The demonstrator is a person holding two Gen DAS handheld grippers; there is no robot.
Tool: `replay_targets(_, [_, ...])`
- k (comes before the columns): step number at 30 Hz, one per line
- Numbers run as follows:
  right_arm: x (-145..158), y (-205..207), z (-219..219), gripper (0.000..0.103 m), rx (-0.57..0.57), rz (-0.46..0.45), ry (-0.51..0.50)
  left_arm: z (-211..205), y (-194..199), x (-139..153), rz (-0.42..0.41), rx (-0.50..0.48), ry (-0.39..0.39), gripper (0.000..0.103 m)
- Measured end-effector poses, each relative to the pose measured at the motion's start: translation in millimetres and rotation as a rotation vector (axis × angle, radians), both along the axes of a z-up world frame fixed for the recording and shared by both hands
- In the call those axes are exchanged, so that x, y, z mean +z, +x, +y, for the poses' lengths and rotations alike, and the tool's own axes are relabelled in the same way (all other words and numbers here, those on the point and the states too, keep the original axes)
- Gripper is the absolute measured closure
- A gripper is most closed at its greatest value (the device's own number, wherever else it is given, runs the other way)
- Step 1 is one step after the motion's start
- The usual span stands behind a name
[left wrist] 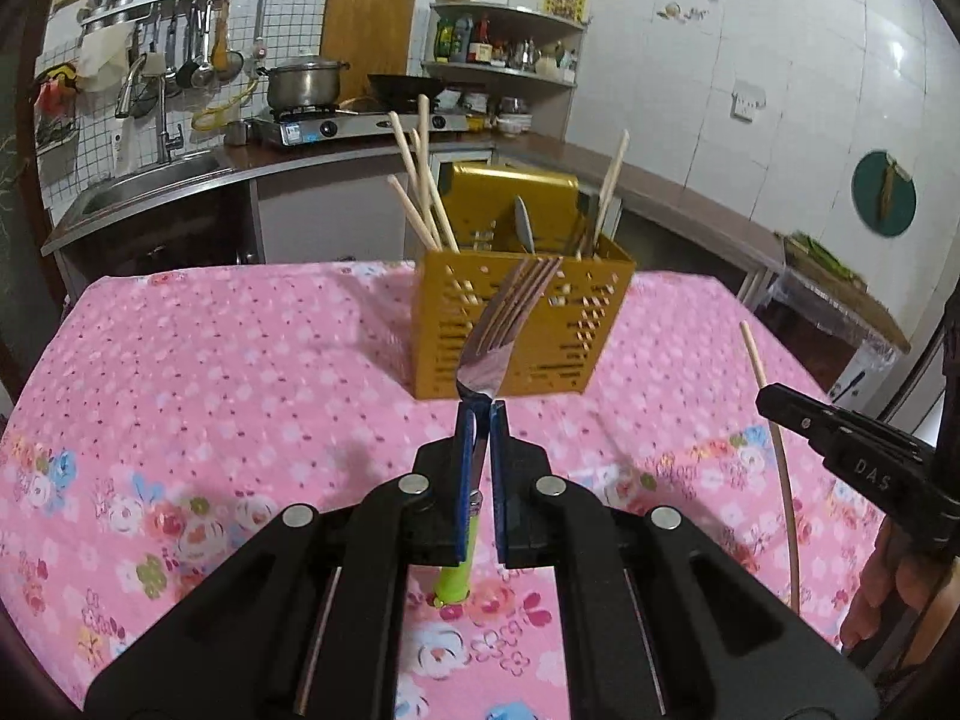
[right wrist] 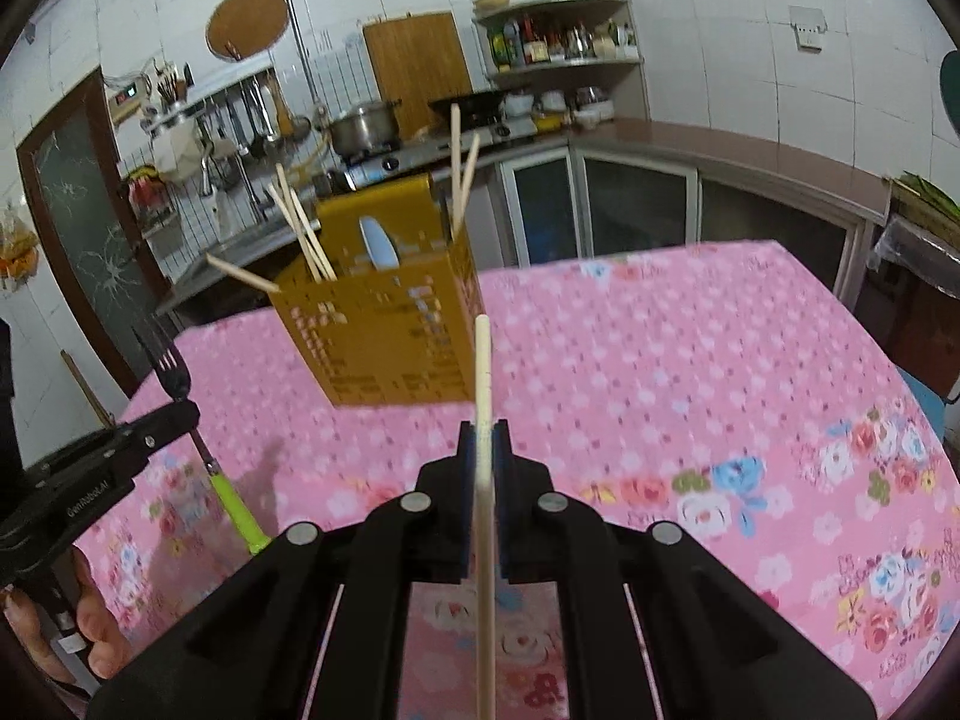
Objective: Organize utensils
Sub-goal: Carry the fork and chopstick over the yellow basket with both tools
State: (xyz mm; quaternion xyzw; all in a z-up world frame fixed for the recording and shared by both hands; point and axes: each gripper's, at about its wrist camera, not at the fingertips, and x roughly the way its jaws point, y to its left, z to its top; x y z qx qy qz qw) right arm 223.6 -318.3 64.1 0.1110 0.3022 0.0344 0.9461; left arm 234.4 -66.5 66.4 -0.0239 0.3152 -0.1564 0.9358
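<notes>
A yellow perforated utensil holder [left wrist: 522,324] stands on the pink floral tablecloth [left wrist: 210,372], with several wooden chopsticks [left wrist: 420,192] and a spoon [left wrist: 524,225] in it. My left gripper [left wrist: 480,411] is shut on a fork [left wrist: 510,312] with a green handle, tines pointing up toward the holder. My right gripper [right wrist: 483,429] is shut on a single wooden chopstick [right wrist: 483,396], held upright in front of the holder [right wrist: 384,324]. The left gripper [right wrist: 180,414] with the fork [right wrist: 171,366] shows at the left of the right wrist view. The right gripper [left wrist: 771,399] shows at the right of the left wrist view.
Behind the table runs a kitchen counter [left wrist: 660,180] with a sink [left wrist: 150,180], a gas stove [left wrist: 360,123] with a pot [left wrist: 306,81], a corner shelf of bottles [left wrist: 504,48] and hanging ladles. The table's far edge lies just behind the holder.
</notes>
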Motion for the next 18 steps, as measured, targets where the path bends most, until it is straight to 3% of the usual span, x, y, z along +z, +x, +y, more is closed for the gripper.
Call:
replay_targets(8, [38, 18, -3, 0.097, 0.018, -0.144, 0.053, 15, 16, 31, -0.041, 0.002, -0.043, 0.099])
replay_targets(18, [48, 31, -4, 0.097, 0.026, -0.169, 0.067, 15, 32, 54, -0.058, -0.014, -0.040, 0.102])
